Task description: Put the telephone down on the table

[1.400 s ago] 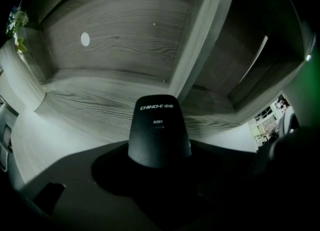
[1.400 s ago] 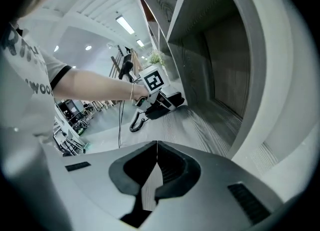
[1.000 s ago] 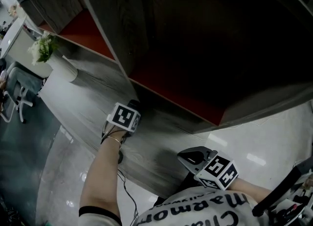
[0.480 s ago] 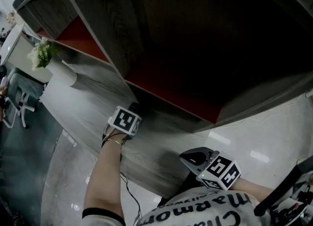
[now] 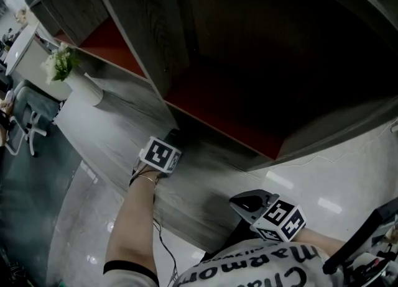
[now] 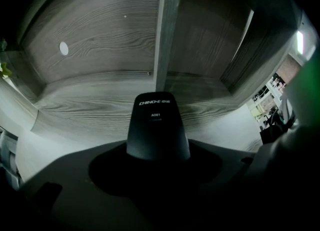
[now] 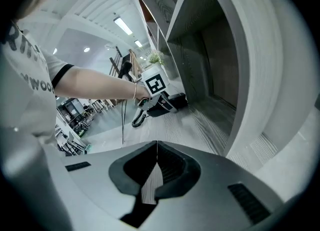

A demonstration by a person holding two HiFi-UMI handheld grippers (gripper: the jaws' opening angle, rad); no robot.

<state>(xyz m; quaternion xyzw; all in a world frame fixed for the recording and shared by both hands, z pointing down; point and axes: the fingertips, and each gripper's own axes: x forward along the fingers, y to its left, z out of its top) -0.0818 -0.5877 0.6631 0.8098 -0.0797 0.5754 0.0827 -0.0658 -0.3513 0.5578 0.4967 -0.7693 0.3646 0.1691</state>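
Observation:
The black telephone (image 6: 157, 125) has white print on its end and pokes up between the dark jaws in the left gripper view. My left gripper (image 5: 166, 144) points steeply down over the grey wood table (image 5: 118, 124) and is shut on the telephone. In the right gripper view the telephone (image 7: 172, 102) lies low on the table (image 7: 200, 125) under that gripper, and its coiled cord (image 7: 137, 119) trails toward the table's edge. My right gripper (image 5: 249, 202) hangs at the table's near edge. Its jaws meet in a thin line with nothing between them (image 7: 157, 150).
A dark shelf unit with red floors (image 5: 211, 102) stands on the table behind the telephone; its upright divider (image 6: 167, 30) is straight ahead. A white vase of flowers (image 5: 84, 87) stands at the far left of the table. A chair (image 5: 22, 124) is on the floor beyond.
The head view sways a little. Both grippers and the telephone stay where they were.

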